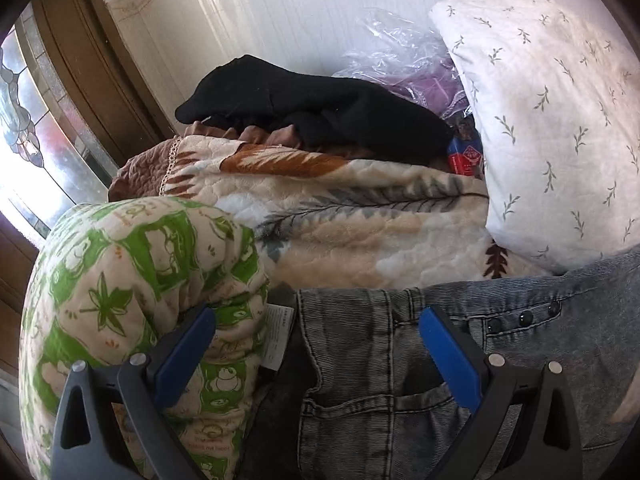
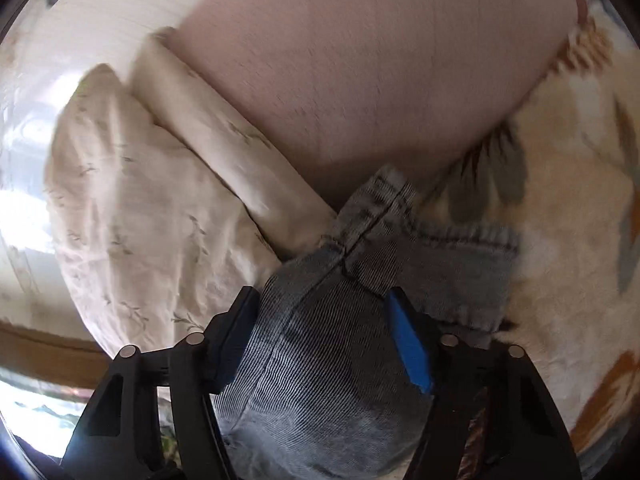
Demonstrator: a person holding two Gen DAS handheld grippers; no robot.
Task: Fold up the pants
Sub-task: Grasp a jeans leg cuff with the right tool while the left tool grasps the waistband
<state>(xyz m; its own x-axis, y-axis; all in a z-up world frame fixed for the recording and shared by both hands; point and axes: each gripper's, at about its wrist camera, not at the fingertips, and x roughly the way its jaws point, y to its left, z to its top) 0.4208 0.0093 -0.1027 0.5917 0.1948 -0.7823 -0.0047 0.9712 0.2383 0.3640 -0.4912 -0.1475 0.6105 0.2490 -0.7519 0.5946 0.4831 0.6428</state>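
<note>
Grey-blue denim pants (image 1: pixel 400 360) lie on a feather-print blanket (image 1: pixel 360 216), waistband, snap buttons and a back pocket showing in the left wrist view. My left gripper (image 1: pixel 320 320) is open just above the waistband, its blue pads (image 1: pixel 448 356) wide apart and holding nothing. In the right wrist view a bunched denim leg (image 2: pixel 320 344) with a seam and hem sits between the blue pads (image 2: pixel 408 344) of my right gripper (image 2: pixel 320 300). The jaws stand well apart around the cloth, not pinching it.
A green-and-cream printed quilt roll (image 1: pixel 132 300) lies left of the pants. A black garment (image 1: pixel 320 112), plastic bag (image 1: pixel 400 52) and leaf-print pillow (image 1: pixel 552 120) sit behind. In the right wrist view a pillow (image 2: pixel 140 208) and a pink cushion (image 2: pixel 380 60) lie ahead.
</note>
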